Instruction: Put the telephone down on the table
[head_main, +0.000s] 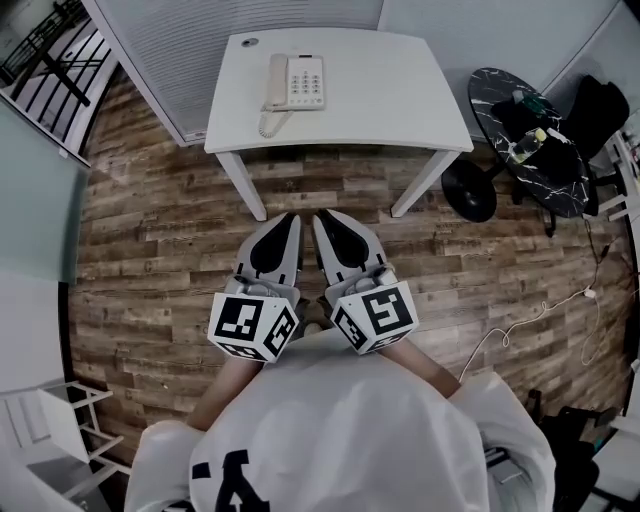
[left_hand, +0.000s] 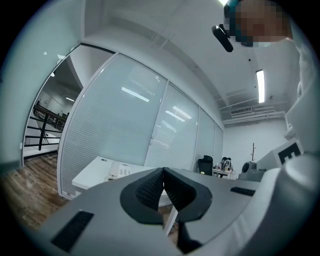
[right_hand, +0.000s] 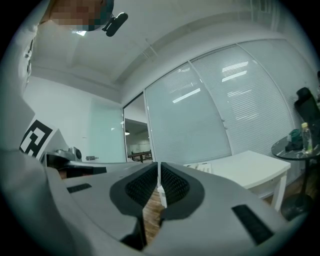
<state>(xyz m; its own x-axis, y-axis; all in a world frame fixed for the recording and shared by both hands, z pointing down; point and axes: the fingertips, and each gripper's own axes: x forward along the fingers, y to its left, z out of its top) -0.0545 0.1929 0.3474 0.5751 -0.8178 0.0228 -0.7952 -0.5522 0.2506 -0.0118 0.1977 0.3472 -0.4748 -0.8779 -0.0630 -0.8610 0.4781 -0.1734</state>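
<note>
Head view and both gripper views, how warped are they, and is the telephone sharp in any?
Head view: strong fisheye, floor planks curve, telephone sharp, light even. Left gripper view: dark round vignette, lamp reflections on the glass wall, telephone small. Right gripper view: same vignette and reflections, telephone barely shows past the jaws.

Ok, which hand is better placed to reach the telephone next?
Left, narrowly: the telephone lies on the table straight ahead of the left gripper; the right gripper sits slightly aside. Both are shut, empty.

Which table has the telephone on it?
The white rectangular table holds the telephone; the round black table beside it carries a bottle instead.
</note>
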